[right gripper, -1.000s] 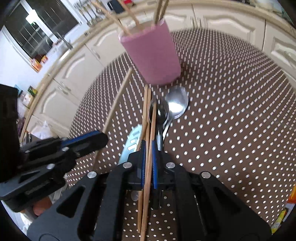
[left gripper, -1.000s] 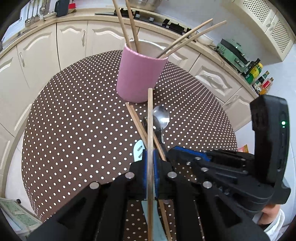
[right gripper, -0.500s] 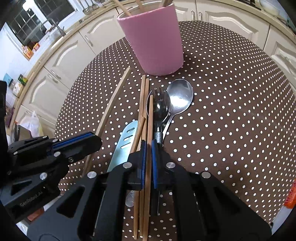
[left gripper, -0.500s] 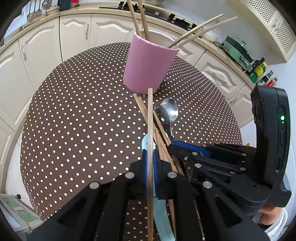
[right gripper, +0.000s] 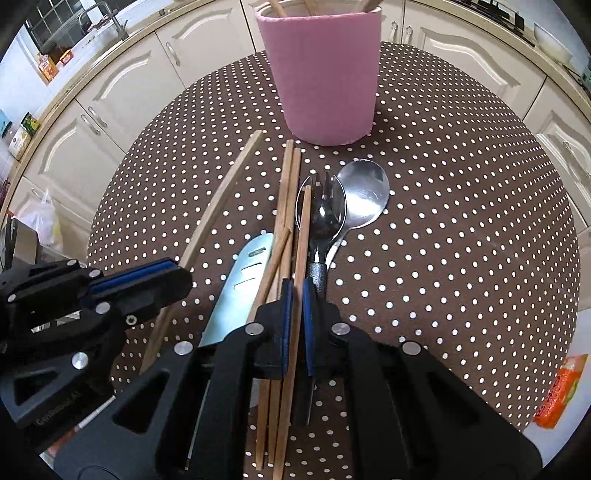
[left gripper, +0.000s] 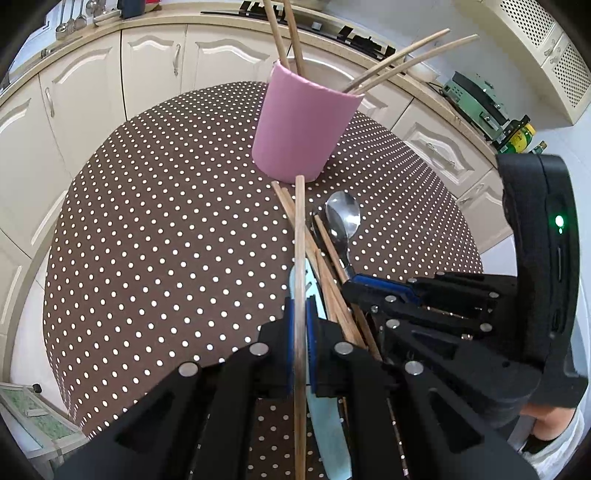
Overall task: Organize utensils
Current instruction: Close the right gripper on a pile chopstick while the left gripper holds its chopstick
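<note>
A pink cup (left gripper: 304, 133) (right gripper: 325, 74) stands on the dotted round table (left gripper: 166, 240) with several wooden chopsticks in it. In front of it lie loose chopsticks (right gripper: 286, 192), a pale blue knife (right gripper: 236, 291), a dark fork (right gripper: 323, 210) and a steel spoon (right gripper: 364, 195). My left gripper (left gripper: 300, 317) is shut on one chopstick (left gripper: 300, 229) that points at the cup's base. My right gripper (right gripper: 294, 295) is shut on another chopstick (right gripper: 303, 236) above the pile. The left gripper shows at the left of the right wrist view (right gripper: 140, 284).
Cream kitchen cabinets (left gripper: 155, 70) curve round behind the table. Ladles hang at the far left (left gripper: 70, 18). An orange packet (right gripper: 557, 387) lies off the table's right edge. Bottles and an appliance stand on the right counter (left gripper: 476, 99).
Both grippers have moved closer to the cup, each still holding its chopstick. The right gripper's chopstick has risen off the pile.
</note>
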The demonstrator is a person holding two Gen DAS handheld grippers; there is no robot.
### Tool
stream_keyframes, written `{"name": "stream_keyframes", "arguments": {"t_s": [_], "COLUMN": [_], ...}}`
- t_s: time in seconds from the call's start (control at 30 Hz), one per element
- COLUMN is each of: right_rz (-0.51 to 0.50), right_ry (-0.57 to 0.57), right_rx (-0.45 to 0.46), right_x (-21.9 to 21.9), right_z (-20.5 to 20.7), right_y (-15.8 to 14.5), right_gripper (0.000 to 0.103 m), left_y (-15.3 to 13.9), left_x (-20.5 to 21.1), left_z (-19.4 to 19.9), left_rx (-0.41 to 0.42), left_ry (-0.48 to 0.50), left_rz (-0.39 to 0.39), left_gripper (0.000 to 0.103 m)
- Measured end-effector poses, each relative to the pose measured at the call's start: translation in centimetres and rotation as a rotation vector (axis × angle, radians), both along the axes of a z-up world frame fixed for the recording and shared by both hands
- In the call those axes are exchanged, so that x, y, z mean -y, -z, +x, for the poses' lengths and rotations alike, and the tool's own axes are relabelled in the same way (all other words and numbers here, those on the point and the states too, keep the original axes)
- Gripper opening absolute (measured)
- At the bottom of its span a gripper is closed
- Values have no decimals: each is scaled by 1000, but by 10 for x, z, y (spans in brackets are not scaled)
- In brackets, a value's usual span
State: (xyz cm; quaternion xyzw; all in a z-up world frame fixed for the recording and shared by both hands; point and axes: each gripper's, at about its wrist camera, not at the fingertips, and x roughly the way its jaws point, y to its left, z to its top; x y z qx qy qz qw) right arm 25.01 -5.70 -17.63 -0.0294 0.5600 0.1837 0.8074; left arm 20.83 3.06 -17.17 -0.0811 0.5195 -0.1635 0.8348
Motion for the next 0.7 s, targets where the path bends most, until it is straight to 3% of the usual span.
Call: {"name": "stream_keyframes", "arguments": {"t_s": [0.3,0.7], "right_rz": [-21,-11], "right_ry": [-18,-13], "right_rx": [-46,6], "right_x": [4,11], "right_z": [4,10], "right_y": [6,8], "right_gripper": [8,7], "left_y": [0,-1], "left_x": [4,3], "left_z": [-3,-6], "left_rx": [-4,1], "left_ry": [5,0], "left_rz": [-8,-14], "left_gripper": [6,6]}}
